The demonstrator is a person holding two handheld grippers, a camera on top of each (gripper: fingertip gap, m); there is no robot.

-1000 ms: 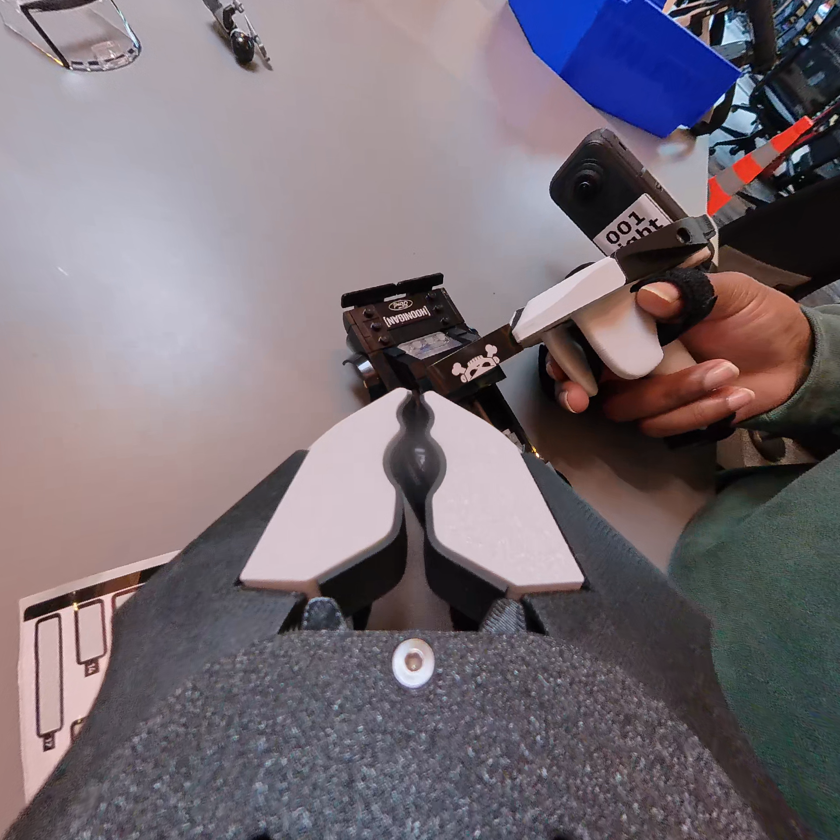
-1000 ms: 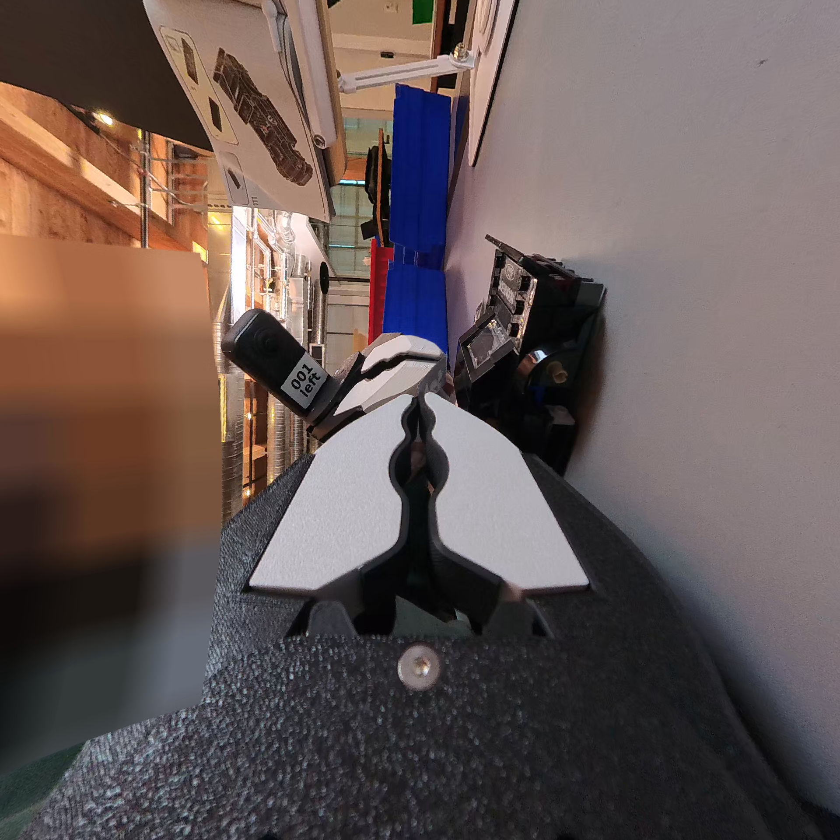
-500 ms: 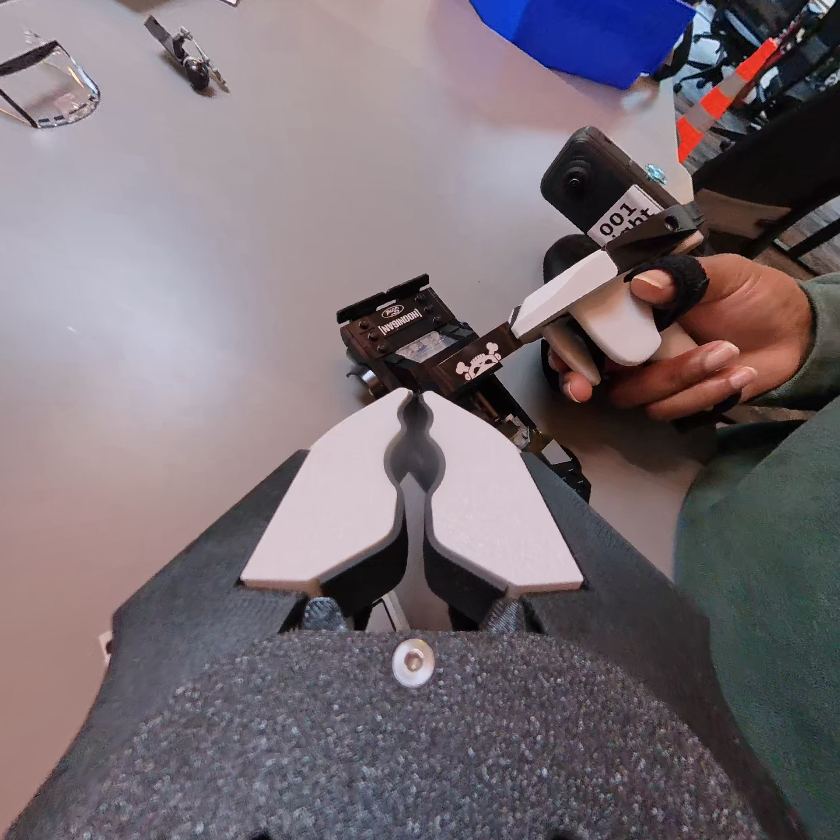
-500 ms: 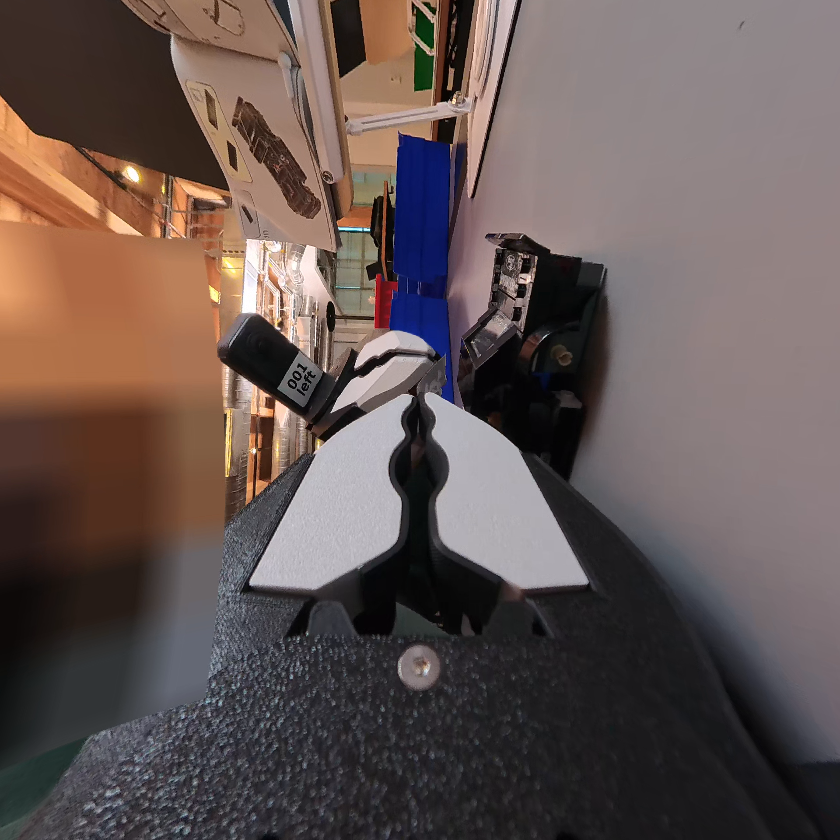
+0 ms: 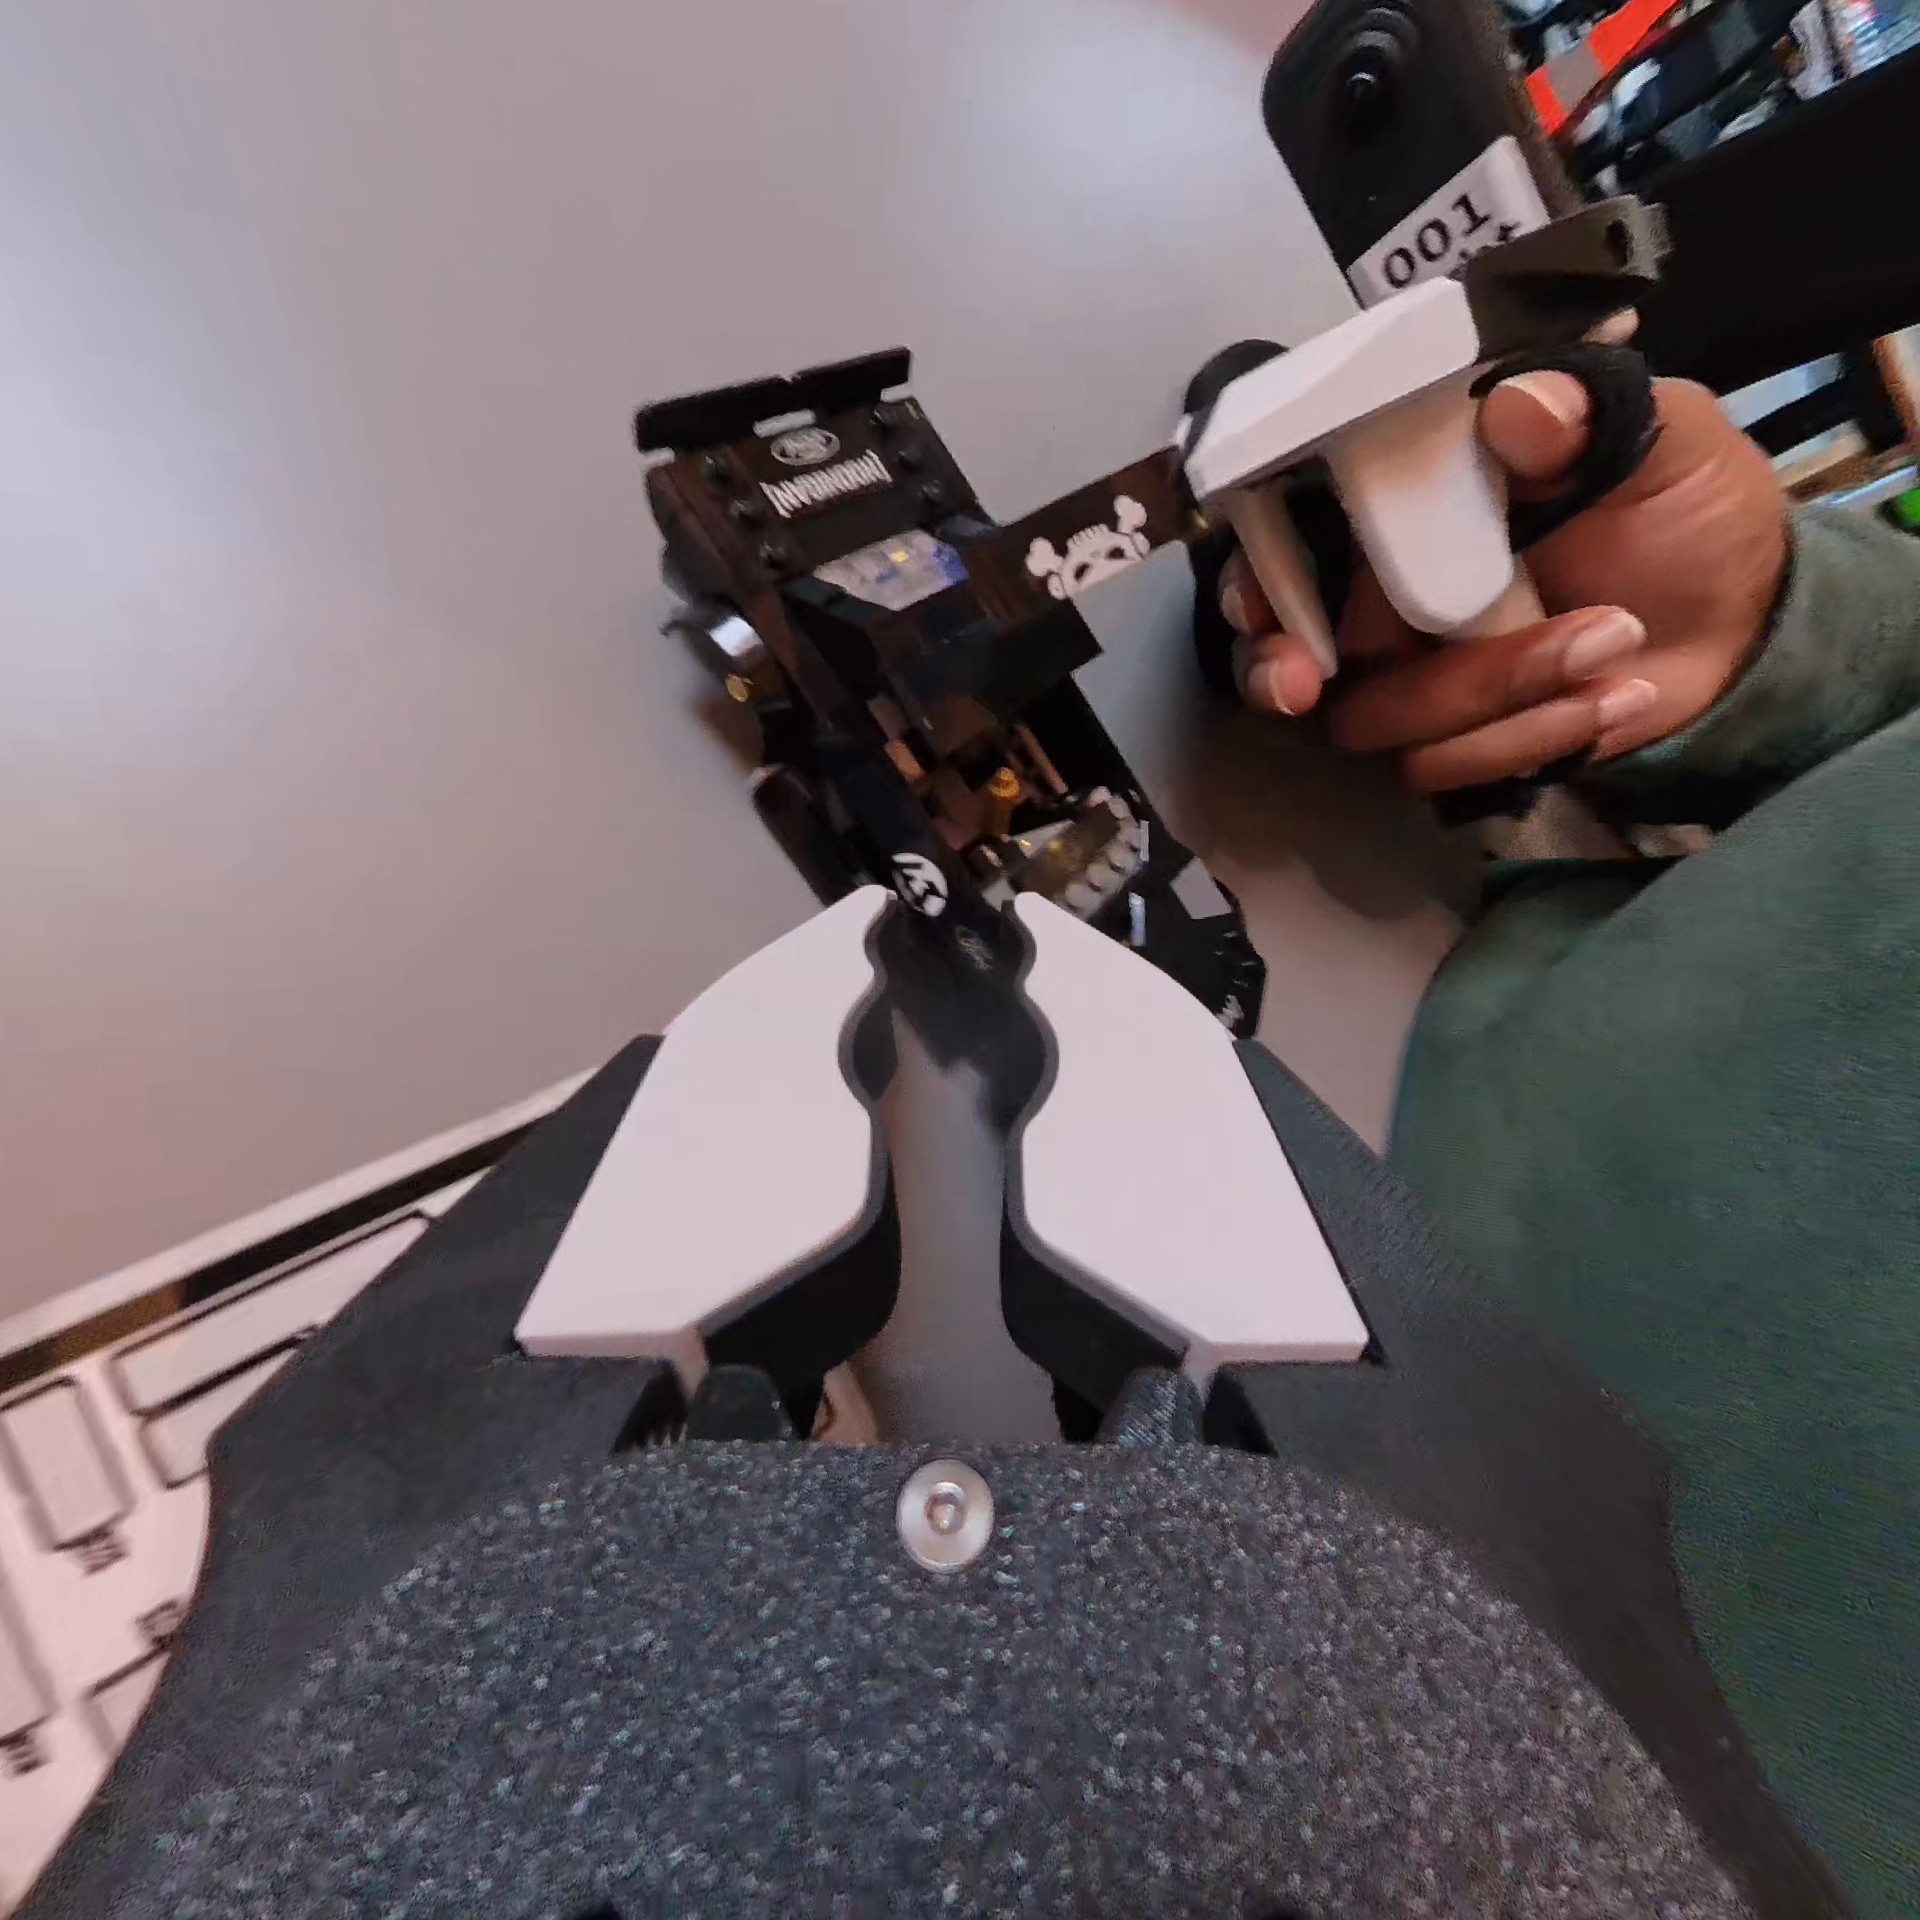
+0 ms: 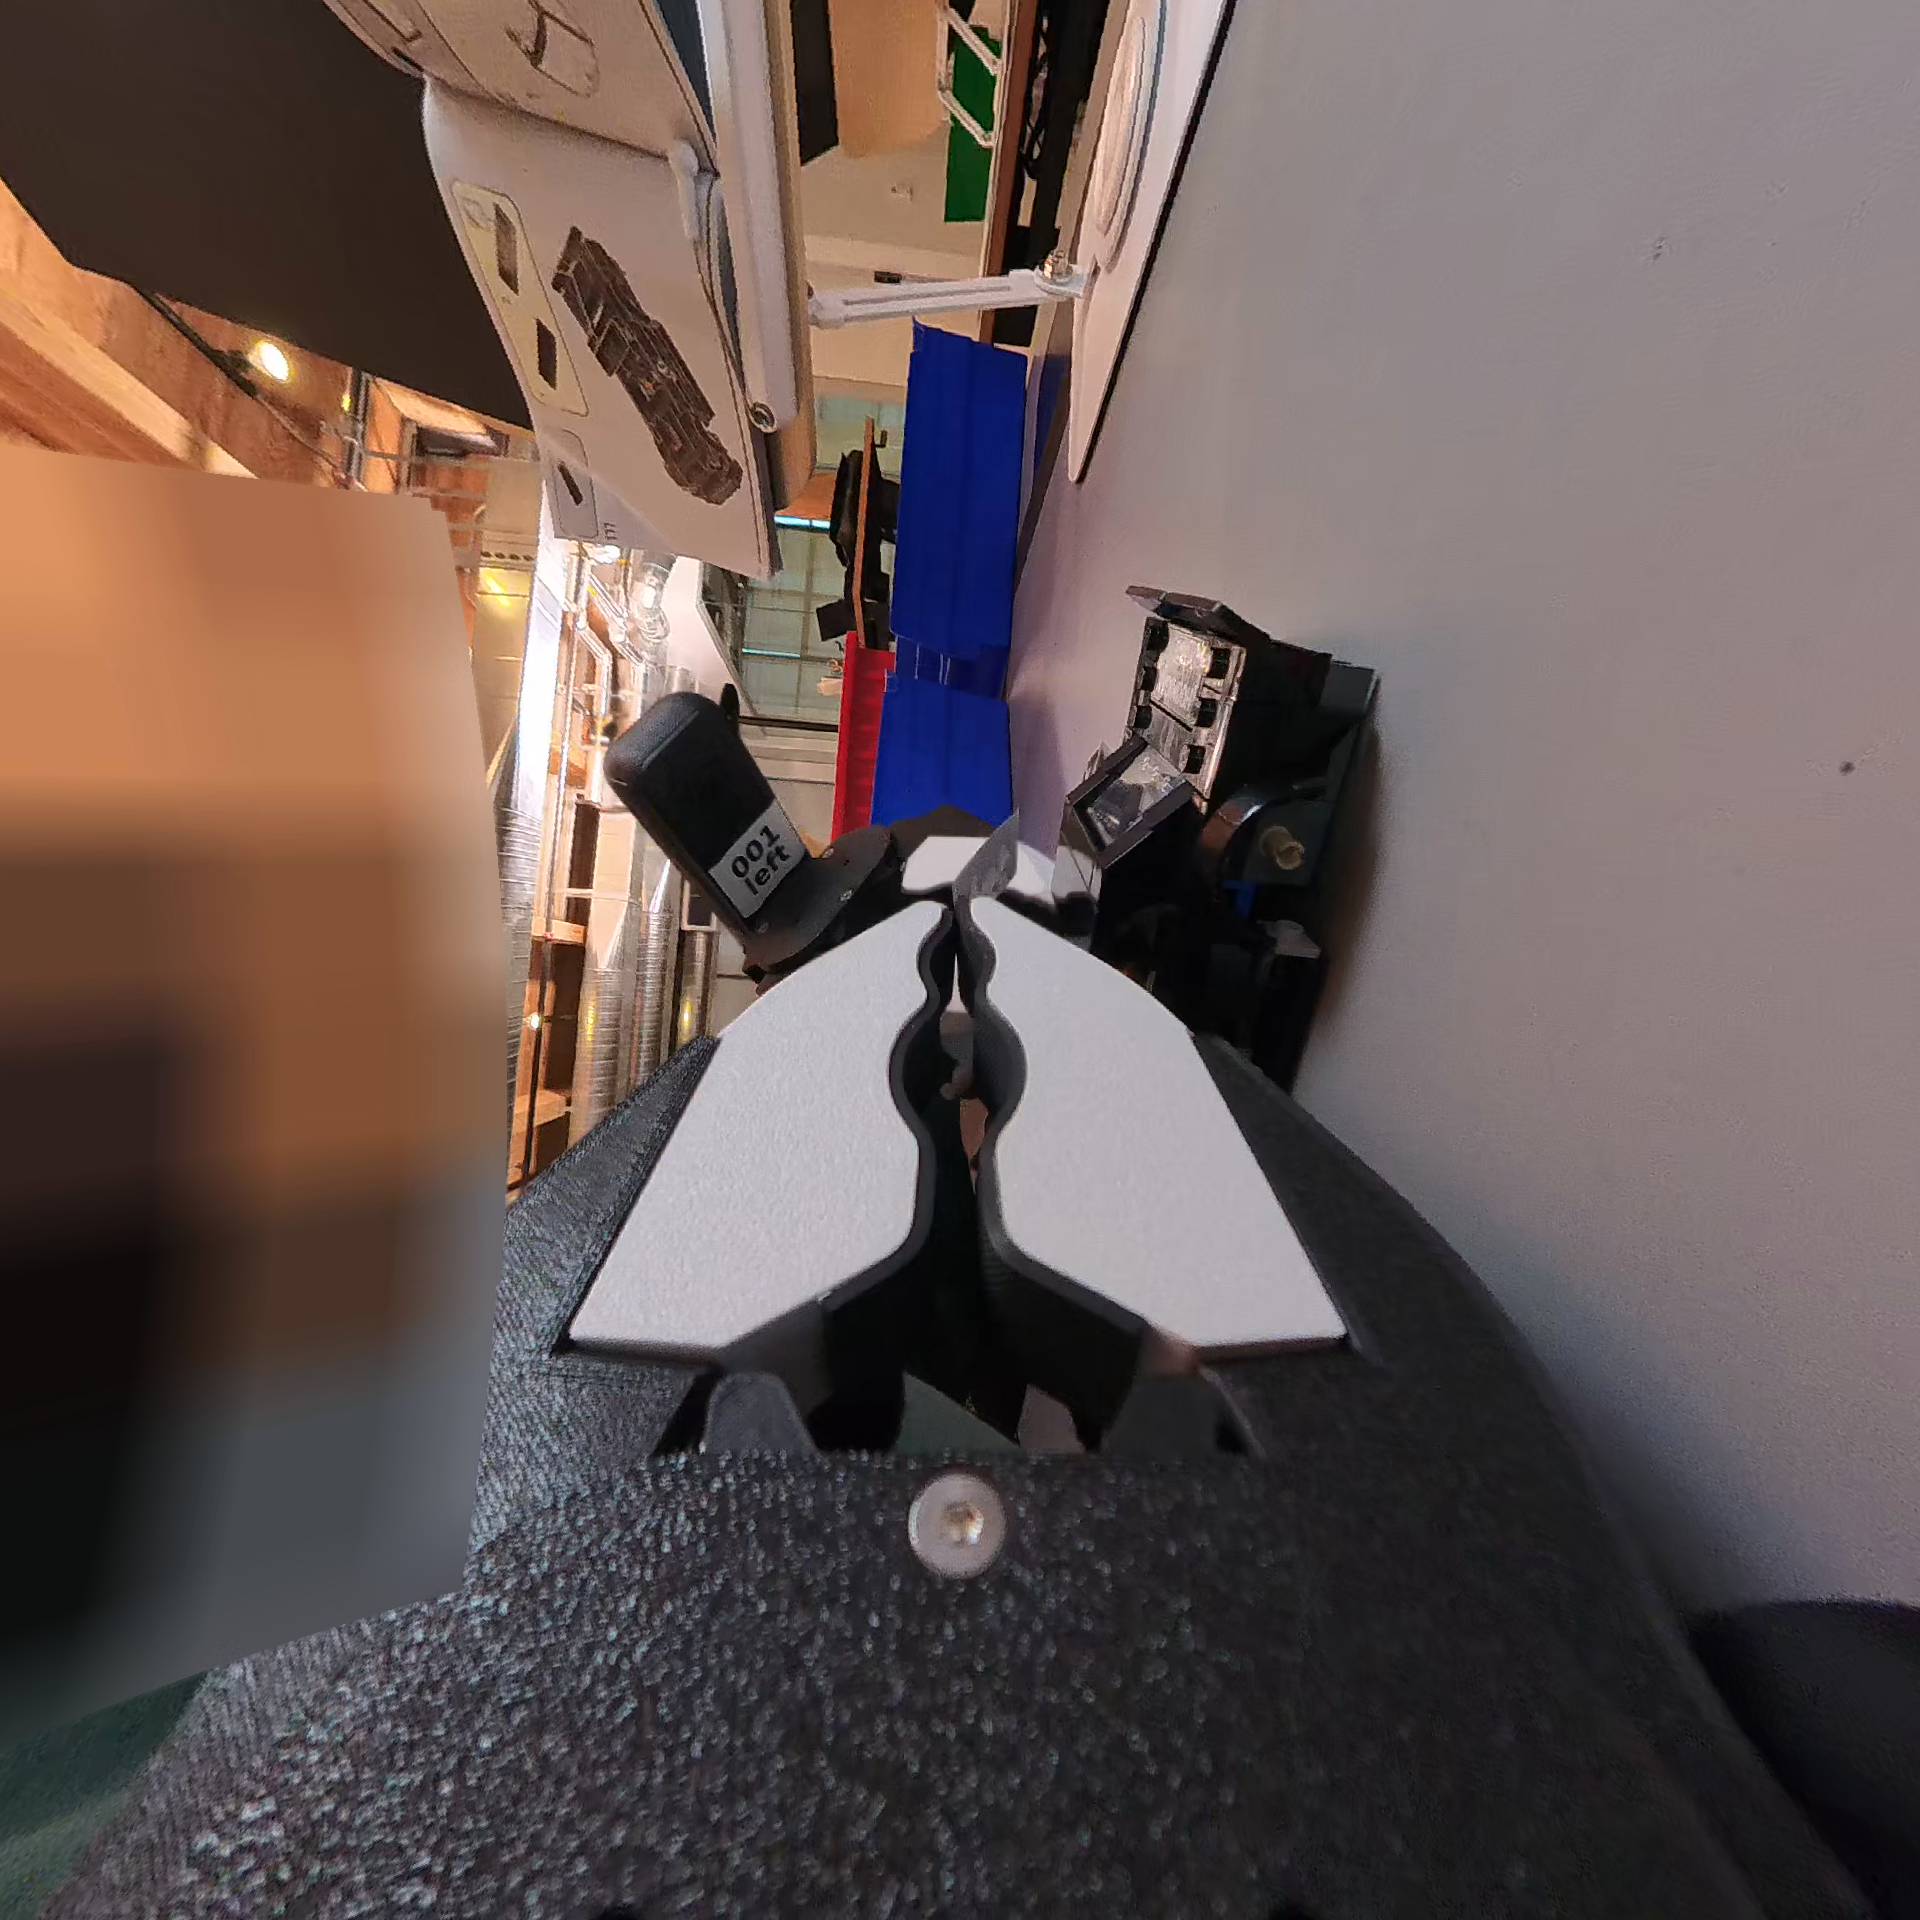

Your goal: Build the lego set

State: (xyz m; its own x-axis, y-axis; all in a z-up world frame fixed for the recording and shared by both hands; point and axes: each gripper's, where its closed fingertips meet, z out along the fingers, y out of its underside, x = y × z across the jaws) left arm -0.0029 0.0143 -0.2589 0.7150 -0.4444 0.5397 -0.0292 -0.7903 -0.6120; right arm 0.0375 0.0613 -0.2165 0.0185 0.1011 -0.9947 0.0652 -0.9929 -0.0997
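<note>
Left hand-held gripper [image 5: 948, 914]: fingers slightly parted around front end of black lego car model [image 5: 914, 665], where half a second ago they were together and short of it. Whether they press on car: cannot tell. View much closer to car now.

Car sits on grey desk [image 5: 312, 520].

Beyond, right hand-held gripper [image 5: 1195, 509] clamped on flat black printed lego panel [image 5: 1091, 545], held over car's roof. Likely panel-fitting step: left bracing, right about to press.

Far: white sticker sheet [image 5: 94, 1455] at desk edge.
</note>
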